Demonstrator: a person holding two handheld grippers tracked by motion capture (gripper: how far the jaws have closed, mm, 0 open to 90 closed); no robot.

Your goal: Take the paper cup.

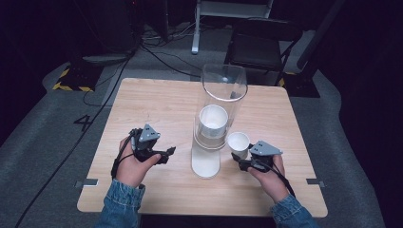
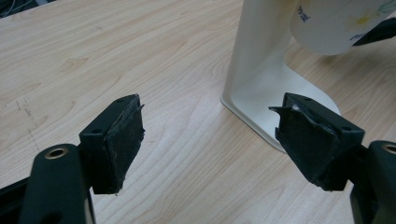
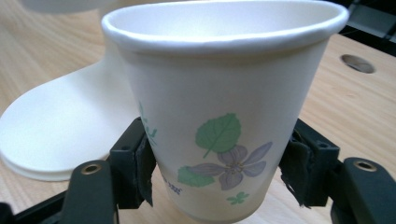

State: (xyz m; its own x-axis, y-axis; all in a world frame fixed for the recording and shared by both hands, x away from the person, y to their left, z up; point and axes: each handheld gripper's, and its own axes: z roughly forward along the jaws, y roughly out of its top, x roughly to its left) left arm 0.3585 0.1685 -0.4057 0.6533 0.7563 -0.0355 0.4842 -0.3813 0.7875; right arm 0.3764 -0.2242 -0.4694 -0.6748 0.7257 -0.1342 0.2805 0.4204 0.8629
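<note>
One paper cup, white with a printed flower and green leaves, sits upright between the jaws of the right gripper, whose pads press on its lower wall from both sides; so the cup is gripped, and the taking of it looks done. In the right gripper view the cup's rim stands well above the jaws and its mouth is open and appears empty. From the high view the same cup is just ahead of the right hand, close beside the foot of the cup dispenser and to the side of its clear tube.

Just beyond the right jaws lies the dispenser's white rounded base, flat on the bench. Inside the lower part of the tube another white cup shows, so at least one more is left to draw, as far as I can judge.

The left gripper has its jaws wide apart with nothing between them; in the left gripper view the bare wood of the bench lies in the gap, and the dispenser's white upright stand rises ahead of the right-hand jaw, near it but not touched. The held cup's body shows beyond that stand, at the far upper corner.

What seems left: carrying the gripped cup clear of the dispenser and setting it down on the bench; where it should go I cannot tell.
</note>
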